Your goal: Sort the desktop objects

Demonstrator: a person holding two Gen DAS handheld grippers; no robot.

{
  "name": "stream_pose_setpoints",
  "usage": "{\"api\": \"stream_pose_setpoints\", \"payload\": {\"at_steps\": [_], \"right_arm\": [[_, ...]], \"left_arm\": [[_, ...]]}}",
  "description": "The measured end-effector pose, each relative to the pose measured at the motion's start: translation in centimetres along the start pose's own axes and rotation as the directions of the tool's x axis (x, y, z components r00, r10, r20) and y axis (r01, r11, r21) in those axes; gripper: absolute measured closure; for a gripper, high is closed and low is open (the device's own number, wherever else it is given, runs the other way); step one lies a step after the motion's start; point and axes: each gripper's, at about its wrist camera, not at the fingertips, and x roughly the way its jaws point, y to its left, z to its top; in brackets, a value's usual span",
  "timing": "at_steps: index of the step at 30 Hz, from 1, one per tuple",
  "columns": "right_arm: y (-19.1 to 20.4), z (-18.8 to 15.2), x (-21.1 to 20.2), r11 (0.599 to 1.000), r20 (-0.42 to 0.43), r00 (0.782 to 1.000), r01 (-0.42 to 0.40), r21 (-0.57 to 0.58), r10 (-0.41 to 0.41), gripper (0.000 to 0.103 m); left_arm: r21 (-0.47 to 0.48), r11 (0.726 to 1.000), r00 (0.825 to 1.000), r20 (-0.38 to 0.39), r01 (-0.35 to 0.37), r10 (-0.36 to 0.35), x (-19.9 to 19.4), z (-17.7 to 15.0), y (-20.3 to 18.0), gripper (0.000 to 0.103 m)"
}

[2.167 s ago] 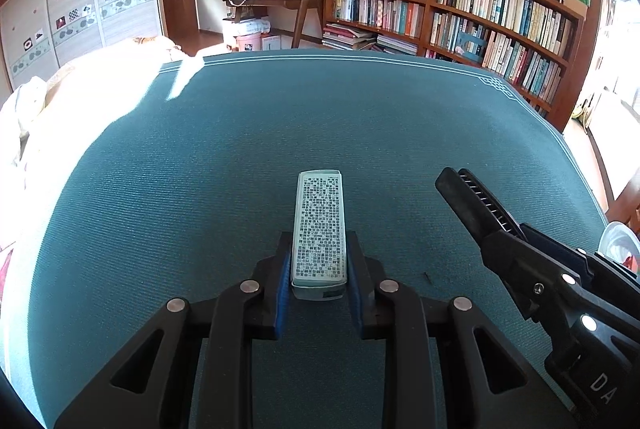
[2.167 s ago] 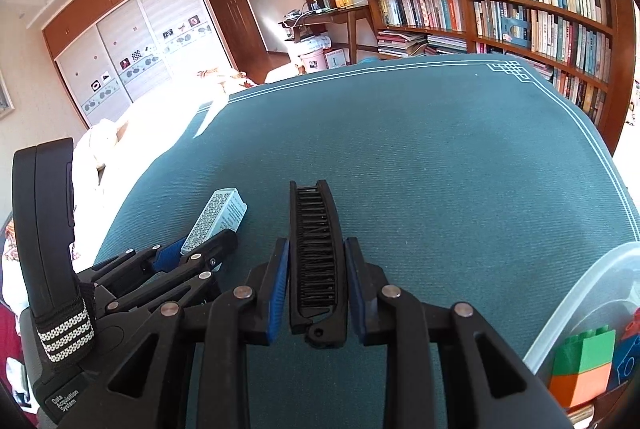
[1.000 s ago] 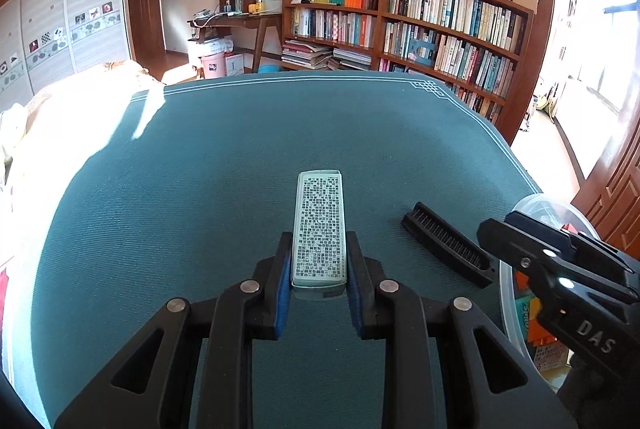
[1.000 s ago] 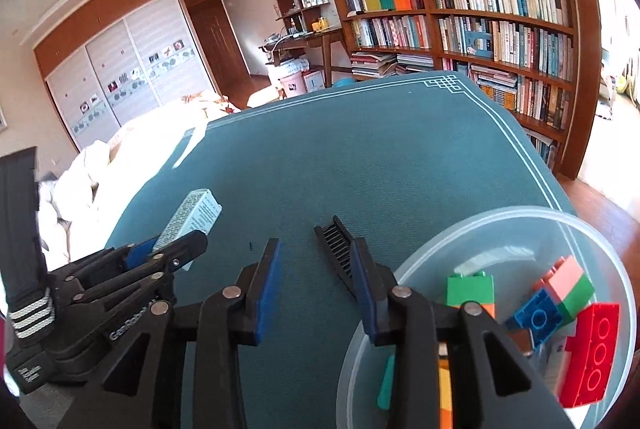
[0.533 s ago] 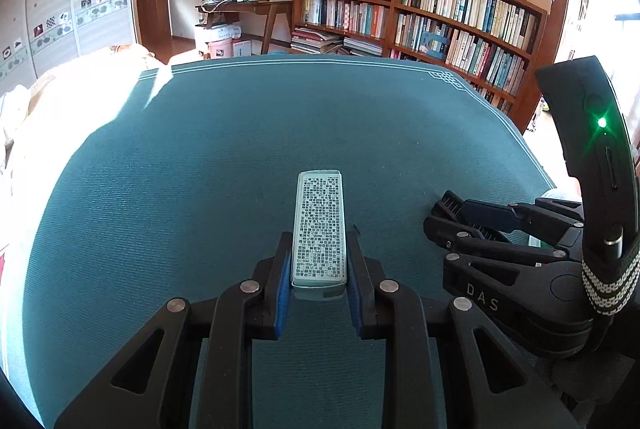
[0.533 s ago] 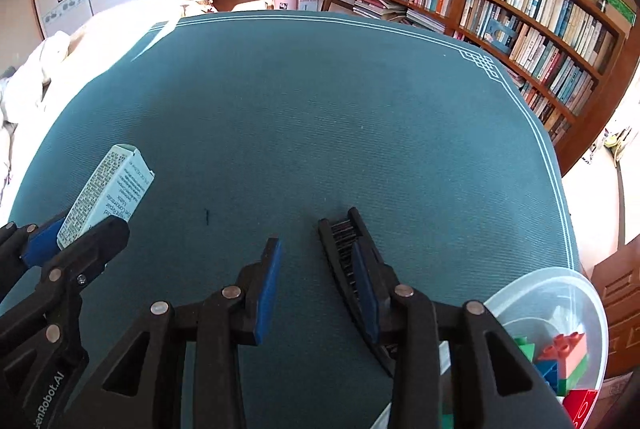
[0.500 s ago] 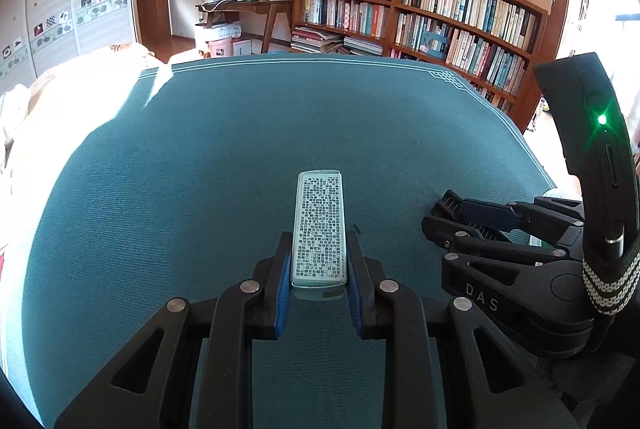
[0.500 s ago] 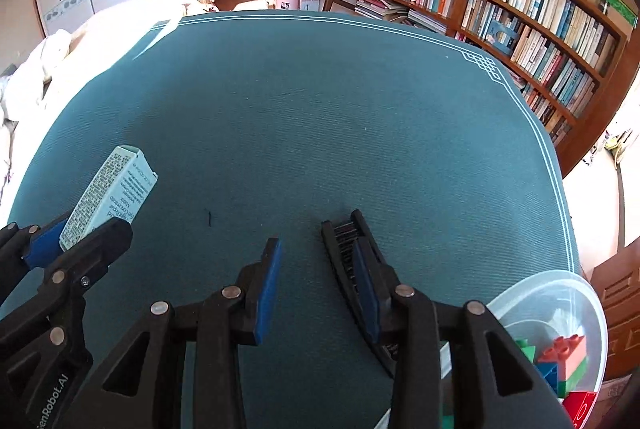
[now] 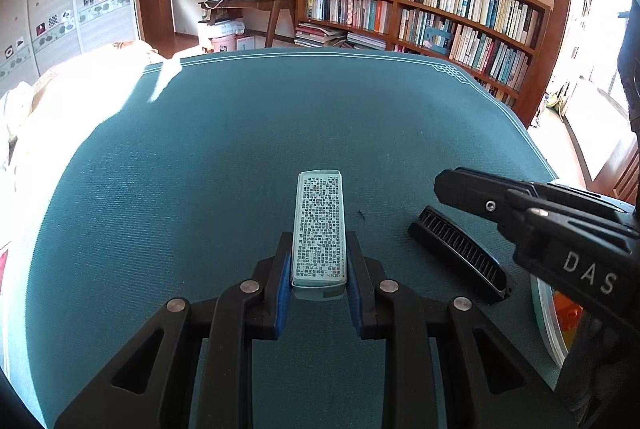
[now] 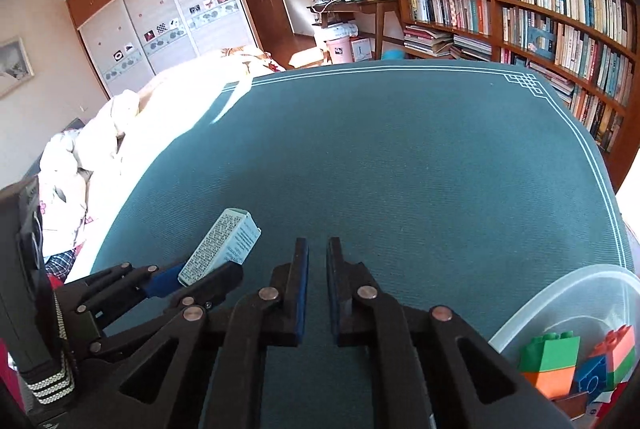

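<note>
Gripping slim printed carton (image 9: 320, 229), ribbed black comb (image 9: 460, 253), woven teal cloth (image 9: 240, 157)

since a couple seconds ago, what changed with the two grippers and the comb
The right gripper let go of the black comb, which now lies on the green table beside the tub of blocks, and its jaws have just closed empty. The left gripper still holds the small box.

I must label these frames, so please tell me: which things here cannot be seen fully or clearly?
- Clear plastic tub of toy bricks: cut by the right wrist view's edge; mostly behind the right gripper in the left view.
- Small printed white box: text too small.
- Black comb: absent from the right view.
</note>
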Motion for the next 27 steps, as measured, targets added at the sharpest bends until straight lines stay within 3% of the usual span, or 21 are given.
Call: {"api": "stream_pose_setpoints", "payload": {"at_steps": [4,7,9,11,12,16,18,20,22,24,27], "right_arm": [[-0.9,0.1,0.0,0.999,-0.014,0.999,0.047,0.023,-0.046,0.092],[-2.2,0.9,0.2,0.998,-0.073,0.996,0.053,0.043,-0.049,0.089],[-2.6,1.4,0.4,0.995,-0.112,0.989,0.097,0.006,-0.096,0.067],[-2.5,1.6,0.9,0.99,-0.152,0.979,0.125,-0.063,-0.134,0.024],[-2.3,1.4,1.0,0.987,-0.167,0.976,0.128,-0.099,-0.143,0.02],[-1.5,0.2,1.7,0.973,-0.237,0.96,0.102,-0.205,-0.15,0.023],[-0.6,-0.6,2.3,0.961,-0.264,0.951,0.088,-0.264,-0.16,0.036],[-0.1,-1.3,3.2,0.954,-0.305,0.94,0.064,-0.293,-0.157,0.056],[0.1,-2.0,4.3,0.947,-0.332,0.927,0.067,-0.315,-0.176,0.062],[0.2,-2.0,4.3,0.95,-0.321,0.933,0.06,-0.307,-0.162,0.072],[-0.2,-1.9,4.2,0.965,-0.307,0.944,0.043,-0.258,-0.124,0.073]], "left_arm": [[-0.005,1.0,1.0,-0.002,0.003,-0.003,-0.1,-0.2,0.3,0.077],[-0.011,1.0,1.0,-0.006,0.005,-0.005,0.1,-0.1,0.3,0.077],[-0.015,1.0,1.0,-0.009,0.009,-0.009,0.2,-0.1,0.4,0.077],[-0.016,1.0,1.0,-0.01,0.015,-0.015,0.3,-0.2,0.4,0.077],[-0.013,1.0,1.0,-0.012,0.019,-0.019,0.3,-0.3,0.4,0.077],[-0.006,1.0,0.999,-0.019,0.029,-0.029,0.5,-0.4,0.1,0.077],[-0.006,1.0,0.999,-0.02,0.026,-0.026,0.6,-0.4,0.0,0.077],[-0.009,1.0,1.0,-0.019,0.022,-0.022,0.6,-0.4,0.1,0.077],[-0.012,1.0,1.0,-0.016,0.018,-0.018,0.5,-0.3,0.2,0.077],[-0.012,1.0,1.0,-0.014,0.013,-0.013,0.4,-0.2,0.4,0.077],[-0.011,1.0,1.0,-0.011,0.012,-0.012,0.2,-0.2,0.3,0.077]]}}
